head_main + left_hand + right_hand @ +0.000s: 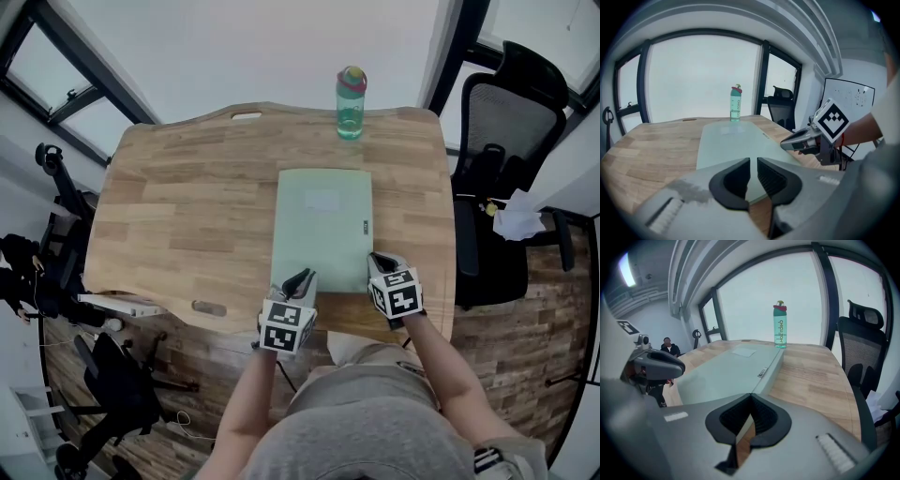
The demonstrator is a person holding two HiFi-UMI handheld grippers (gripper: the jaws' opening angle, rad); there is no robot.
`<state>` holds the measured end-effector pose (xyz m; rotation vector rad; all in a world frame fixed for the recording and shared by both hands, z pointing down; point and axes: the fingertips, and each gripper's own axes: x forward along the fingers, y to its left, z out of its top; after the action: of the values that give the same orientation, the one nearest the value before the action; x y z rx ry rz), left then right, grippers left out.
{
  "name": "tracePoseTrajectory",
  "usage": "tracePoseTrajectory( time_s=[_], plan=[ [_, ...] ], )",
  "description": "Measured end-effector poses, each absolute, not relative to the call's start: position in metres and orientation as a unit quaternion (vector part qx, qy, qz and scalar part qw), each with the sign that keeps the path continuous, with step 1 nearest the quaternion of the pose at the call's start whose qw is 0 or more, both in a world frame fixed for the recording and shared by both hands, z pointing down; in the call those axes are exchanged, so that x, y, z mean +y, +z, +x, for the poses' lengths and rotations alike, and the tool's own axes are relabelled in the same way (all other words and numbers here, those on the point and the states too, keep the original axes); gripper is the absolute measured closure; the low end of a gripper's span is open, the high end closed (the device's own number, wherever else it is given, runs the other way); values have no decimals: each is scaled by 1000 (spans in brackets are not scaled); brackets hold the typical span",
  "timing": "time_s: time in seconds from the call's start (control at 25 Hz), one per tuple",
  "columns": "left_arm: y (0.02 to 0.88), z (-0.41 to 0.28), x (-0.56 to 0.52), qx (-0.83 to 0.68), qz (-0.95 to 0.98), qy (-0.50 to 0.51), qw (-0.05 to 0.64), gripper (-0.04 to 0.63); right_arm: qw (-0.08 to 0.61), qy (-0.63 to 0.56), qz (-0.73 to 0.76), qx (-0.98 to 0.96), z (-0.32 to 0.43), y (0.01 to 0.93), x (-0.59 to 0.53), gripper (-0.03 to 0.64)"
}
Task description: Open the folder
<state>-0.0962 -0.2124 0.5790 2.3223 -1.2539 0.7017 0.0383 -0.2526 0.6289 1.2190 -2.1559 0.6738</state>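
Observation:
A pale green folder [322, 220] lies closed and flat on the wooden table [187, 206], its spine along the right side. My left gripper [305, 277] hovers at the folder's near left corner; in the left gripper view [753, 162] its jaws stand a narrow slit apart with nothing between them. At the near right corner is my right gripper [377, 260]. In the right gripper view [751, 397] its tips meet, and the folder's spine edge [768, 369] shows just beyond them. I cannot tell whether the tips touch the folder.
A teal water bottle [351, 103] stands at the table's far edge beyond the folder. A black office chair [502, 141] is at the table's right side. Chairs and cables sit on the floor at the left. A person sits far off by the windows [670, 348].

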Motion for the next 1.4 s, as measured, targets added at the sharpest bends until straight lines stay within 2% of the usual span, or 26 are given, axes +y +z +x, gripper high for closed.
tracePoseTrajectory(
  time_s=[0.36,0.84,1.12,1.4],
  plan=[
    [602,-109,-205,-390,841,341,155,409,272,283,450,-802,39,629,-255,615],
    [628,-129,-182,-365,824,411,134,278,271,286,451,-801,39,629,-255,615],
    [641,-152,-187,-396,792,447,124,253,271,287,451,-800,38,629,-255,615],
    [646,-155,-189,-408,793,430,140,252,274,281,450,-802,38,630,-255,615]
  ],
)
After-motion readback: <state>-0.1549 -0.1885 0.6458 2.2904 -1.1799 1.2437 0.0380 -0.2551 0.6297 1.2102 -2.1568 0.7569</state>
